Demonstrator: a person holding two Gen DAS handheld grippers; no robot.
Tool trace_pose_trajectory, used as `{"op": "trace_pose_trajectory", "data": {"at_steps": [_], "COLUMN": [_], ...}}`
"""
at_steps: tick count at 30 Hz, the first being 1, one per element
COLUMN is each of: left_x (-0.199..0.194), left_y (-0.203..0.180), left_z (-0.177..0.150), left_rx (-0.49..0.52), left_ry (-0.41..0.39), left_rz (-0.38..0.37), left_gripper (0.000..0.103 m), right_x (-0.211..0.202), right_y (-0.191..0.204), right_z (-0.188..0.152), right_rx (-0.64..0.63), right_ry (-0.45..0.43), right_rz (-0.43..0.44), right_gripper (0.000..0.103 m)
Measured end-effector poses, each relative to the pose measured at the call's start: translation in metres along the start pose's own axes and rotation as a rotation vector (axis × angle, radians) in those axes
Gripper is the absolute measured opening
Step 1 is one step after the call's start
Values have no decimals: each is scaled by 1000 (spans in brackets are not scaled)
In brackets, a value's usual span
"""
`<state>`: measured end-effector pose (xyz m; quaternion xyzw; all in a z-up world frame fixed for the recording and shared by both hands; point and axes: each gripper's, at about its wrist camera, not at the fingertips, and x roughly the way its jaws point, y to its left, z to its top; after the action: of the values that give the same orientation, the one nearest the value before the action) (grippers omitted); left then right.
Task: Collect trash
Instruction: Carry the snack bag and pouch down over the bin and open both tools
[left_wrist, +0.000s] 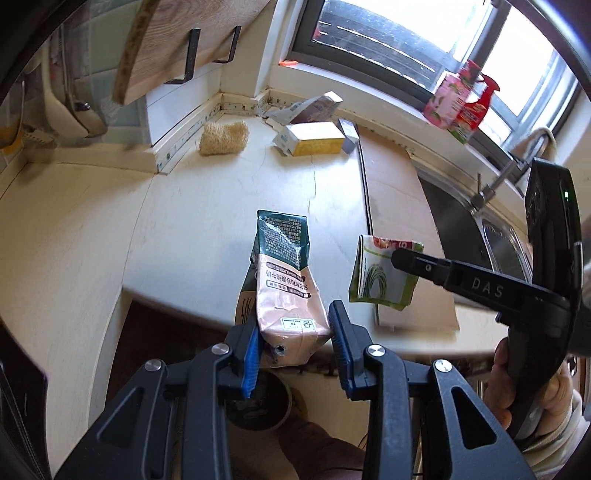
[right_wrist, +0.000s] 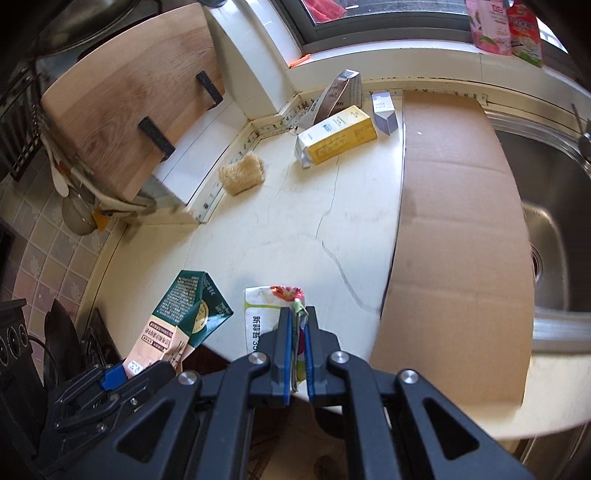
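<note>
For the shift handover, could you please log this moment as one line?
left gripper: holds green-and-tan carton | right gripper: shut on flattened white-green carton | yellow box: on counter

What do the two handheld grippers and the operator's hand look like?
Left gripper: matte black linkage arms with triangular cut-outs, silver pivot bolts, ribbed blue finger pads. Right gripper: same build; the left view shows raised "DAS" lettering, a green LED, and a bare hand with a cream sleeve.

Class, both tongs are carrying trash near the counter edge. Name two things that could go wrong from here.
1. The left tongs may not be squeezing the green-and-pink carton firmly, so it could slip.
2. The right tongs pinch only the thin edge of the flattened green-and-white carton, which could tear or slide free.
</note>
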<state>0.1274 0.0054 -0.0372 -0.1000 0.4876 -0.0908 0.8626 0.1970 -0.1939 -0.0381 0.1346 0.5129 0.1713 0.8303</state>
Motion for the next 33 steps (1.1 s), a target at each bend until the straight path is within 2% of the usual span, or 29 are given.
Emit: {"op": "trace_pose_trajectory", "data": {"at_steps": [9,17,22,25,33], "left_x": [-27,-5,44,79,210], "left_y": [12,25,35,44,82], "left_z": [-88,-138,-167,-185,-237], "left_rx": [107,132,110,90,22], "left_ry": [67,189,298,353,468], "left_rz": [-67,-97,-92,-86,-79], "left_gripper": [32,32,32,32,33], "right_x": [-27,0,32,67,180], "right_y": [22,17,0,-19,-72], "right_z": [-104,-183,-211,-226,-264], "right_rx": [74,138,167,195,171], "right_ry": [-10,125,193,249,329], "right_rz": [-53,-105,-145,-171,-227], "right_gripper": [5,6,6,6,6]}}
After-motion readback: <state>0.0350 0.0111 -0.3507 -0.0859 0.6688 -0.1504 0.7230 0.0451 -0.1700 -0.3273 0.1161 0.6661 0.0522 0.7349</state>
